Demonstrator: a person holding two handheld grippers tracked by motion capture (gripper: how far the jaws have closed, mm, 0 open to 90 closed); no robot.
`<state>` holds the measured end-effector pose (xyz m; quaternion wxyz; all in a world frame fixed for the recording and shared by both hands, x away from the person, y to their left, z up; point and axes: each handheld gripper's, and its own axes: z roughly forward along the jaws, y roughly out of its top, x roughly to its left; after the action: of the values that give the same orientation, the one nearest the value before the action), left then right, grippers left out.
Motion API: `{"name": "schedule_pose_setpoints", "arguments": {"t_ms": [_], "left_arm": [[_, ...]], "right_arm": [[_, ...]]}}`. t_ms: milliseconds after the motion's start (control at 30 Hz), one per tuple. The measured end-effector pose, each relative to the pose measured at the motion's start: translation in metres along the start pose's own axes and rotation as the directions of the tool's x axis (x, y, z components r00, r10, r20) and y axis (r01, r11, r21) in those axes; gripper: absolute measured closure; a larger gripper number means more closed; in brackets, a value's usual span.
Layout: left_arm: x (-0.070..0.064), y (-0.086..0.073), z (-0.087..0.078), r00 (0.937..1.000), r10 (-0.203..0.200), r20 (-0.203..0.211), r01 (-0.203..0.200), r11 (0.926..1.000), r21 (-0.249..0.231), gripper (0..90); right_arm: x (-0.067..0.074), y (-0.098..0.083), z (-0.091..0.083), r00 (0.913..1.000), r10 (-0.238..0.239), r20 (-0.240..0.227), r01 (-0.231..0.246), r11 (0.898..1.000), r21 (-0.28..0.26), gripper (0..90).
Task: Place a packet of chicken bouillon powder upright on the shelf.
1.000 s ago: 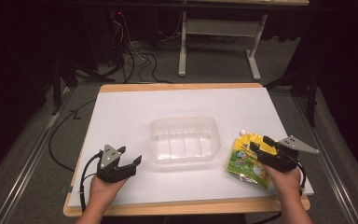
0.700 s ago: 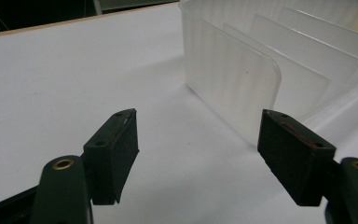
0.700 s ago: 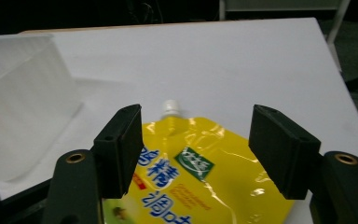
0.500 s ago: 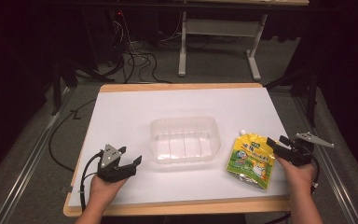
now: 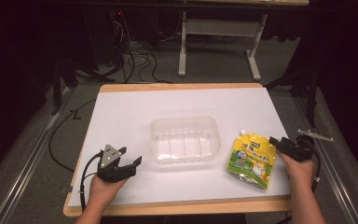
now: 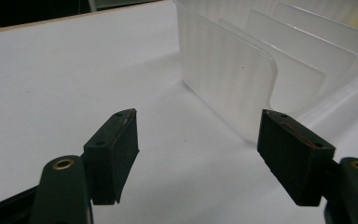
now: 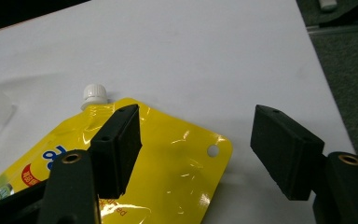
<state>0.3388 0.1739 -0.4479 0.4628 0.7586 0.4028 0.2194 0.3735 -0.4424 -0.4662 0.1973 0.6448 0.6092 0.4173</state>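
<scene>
A yellow spouted pouch (image 5: pixel 251 159) with a white cap lies flat on the white table sheet, right of a clear plastic tub (image 5: pixel 185 139). My right gripper (image 5: pixel 279 144) is open at the pouch's right edge; in the right gripper view (image 7: pixel 196 149) its jaws stand wide apart above the pouch (image 7: pixel 163 163) corner, holding nothing. My left gripper (image 5: pixel 128 163) rests open near the table's front left. In the left gripper view (image 6: pixel 198 156) the gap between its jaws is bare, with the tub (image 6: pixel 261 74) just ahead to the right.
The white sheet (image 5: pixel 135 112) covers a wooden table (image 5: pixel 177 87) whose right edge runs close beside my right hand. Cables and a desk frame (image 5: pixel 219 42) are on the floor beyond the far edge. The tub has inner dividers.
My right gripper has drawn back to the right, off the pouch toward the table's right edge. The pouch stays flat on the sheet. The left gripper has not moved.
</scene>
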Motion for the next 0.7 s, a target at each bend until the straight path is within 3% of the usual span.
{"name": "schedule_pose_setpoints", "arguments": {"t_ms": [133, 400, 533, 633, 700], "left_arm": [[-0.001, -0.001, -0.001, 1.0000, 0.004, 0.001, -0.004, 1.0000, 0.002, 29.5], [-0.002, -0.001, -0.003, 1.0000, 0.007, 0.006, -0.007, 1.0000, -0.001, 29.6], [-0.001, -0.001, -0.003, 1.0000, 0.003, 0.007, -0.003, 1.0000, -0.004, 29.6], [0.000, -0.001, -0.003, 0.9999, 0.007, 0.008, -0.007, 1.0000, 0.000, 29.6], [0.000, 0.000, -0.002, 1.0000, 0.007, 0.004, -0.007, 1.0000, -0.001, 29.6]], "right_arm": [[-0.003, 0.000, 0.007, 0.9996, 0.025, -0.016, -0.024, 0.999, 0.032, 35.7], [-0.006, -0.002, 0.012, 0.9924, 0.074, -0.099, -0.066, 0.994, 0.082, 43.5], [-0.007, -0.004, 0.010, 0.9892, 0.088, -0.117, -0.079, 0.994, 0.077, 46.2], [-0.007, -0.006, 0.003, 0.9813, 0.095, -0.167, -0.088, 0.995, 0.049, 50.4], [-0.003, -0.009, -0.007, 0.9741, 0.072, -0.214, -0.070, 0.997, 0.016, 55.1]]}}
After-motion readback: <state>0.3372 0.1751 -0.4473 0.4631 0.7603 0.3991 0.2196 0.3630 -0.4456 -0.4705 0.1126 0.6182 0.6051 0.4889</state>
